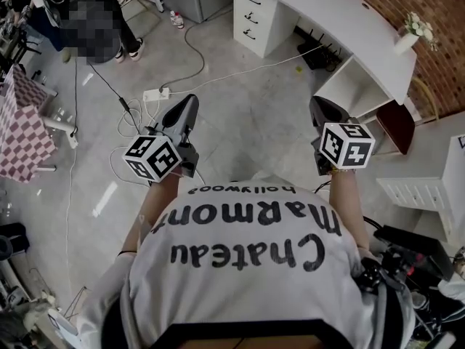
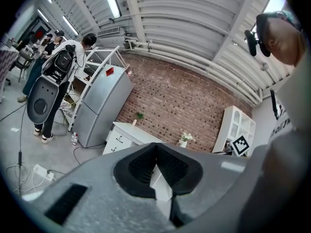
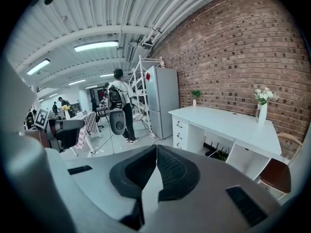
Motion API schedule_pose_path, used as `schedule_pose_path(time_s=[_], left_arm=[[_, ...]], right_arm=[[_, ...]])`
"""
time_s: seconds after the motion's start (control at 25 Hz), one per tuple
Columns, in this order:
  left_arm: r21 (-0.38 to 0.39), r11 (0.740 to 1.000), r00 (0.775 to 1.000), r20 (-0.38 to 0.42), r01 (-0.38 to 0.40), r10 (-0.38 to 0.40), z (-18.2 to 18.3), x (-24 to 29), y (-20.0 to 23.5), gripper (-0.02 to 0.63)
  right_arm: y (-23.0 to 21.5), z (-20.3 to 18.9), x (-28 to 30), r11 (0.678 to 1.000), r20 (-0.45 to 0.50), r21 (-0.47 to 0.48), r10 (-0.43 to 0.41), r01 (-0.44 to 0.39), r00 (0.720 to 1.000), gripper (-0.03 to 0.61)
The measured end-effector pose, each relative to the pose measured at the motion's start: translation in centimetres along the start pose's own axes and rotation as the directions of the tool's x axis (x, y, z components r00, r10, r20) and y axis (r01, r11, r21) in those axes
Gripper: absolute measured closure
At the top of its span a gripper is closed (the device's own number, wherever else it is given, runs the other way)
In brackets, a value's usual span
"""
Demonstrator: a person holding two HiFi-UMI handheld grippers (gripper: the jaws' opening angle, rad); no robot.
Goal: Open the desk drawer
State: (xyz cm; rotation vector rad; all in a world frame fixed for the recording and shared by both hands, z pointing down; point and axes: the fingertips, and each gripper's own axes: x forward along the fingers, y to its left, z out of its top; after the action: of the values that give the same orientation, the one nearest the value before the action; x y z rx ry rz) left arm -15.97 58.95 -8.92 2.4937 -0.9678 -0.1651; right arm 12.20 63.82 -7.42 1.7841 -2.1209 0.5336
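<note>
The white desk (image 1: 363,27) stands along the brick wall at the far right. Its drawer unit (image 1: 254,13), three shut drawers with dark handles, forms the desk's left end. Those drawers also show in the left gripper view (image 2: 115,143) and in the right gripper view (image 3: 181,131). My left gripper (image 1: 187,106) and right gripper (image 1: 320,109) are held out in front of the person's chest, over bare floor and well short of the desk. Each has its jaws closed together with nothing between them (image 2: 156,145) (image 3: 155,148).
A vase of flowers (image 1: 408,36) stands on the desk, and a brown chair (image 1: 397,126) sits at its near end. A power strip (image 1: 155,93) and cables lie on the floor. A grey fridge (image 3: 163,101) stands beyond the drawers. A checkered table (image 1: 22,126) is at the left, with people behind it.
</note>
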Motion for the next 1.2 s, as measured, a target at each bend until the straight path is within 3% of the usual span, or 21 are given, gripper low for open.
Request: schedule_pose_path(time_s=[0.4, 0.8, 1.0, 1.2], left_arm=[[-0.026, 0.998, 0.998, -0.02, -0.061, 0.06, 0.6, 5.5, 4.2, 0.598], [-0.017, 0.992, 0.99, 0.065, -0.122, 0.123, 5.0, 16.7, 8.2, 0.598], [-0.027, 0.986, 0.98, 0.109, -0.167, 0.169, 5.4, 20.8, 9.4, 0.598], [-0.022, 0.973, 0.968, 0.105, -0.228, 0.229, 4.8, 22.6, 10.8, 0.598]], right_arm=[[-2.7, 2.4, 7.6, 0.999, -0.04, -0.016, 0.043, -0.044, 0.998, 0.563], [-9.9, 10.6, 18.5, 0.99, -0.014, -0.078, 0.116, -0.117, 0.993, 0.563], [-12.9, 13.5, 23.4, 0.979, 0.005, -0.115, 0.169, -0.167, 0.986, 0.563], [-15.0, 13.8, 26.4, 0.98, 0.019, -0.047, 0.195, -0.194, 0.981, 0.563]])
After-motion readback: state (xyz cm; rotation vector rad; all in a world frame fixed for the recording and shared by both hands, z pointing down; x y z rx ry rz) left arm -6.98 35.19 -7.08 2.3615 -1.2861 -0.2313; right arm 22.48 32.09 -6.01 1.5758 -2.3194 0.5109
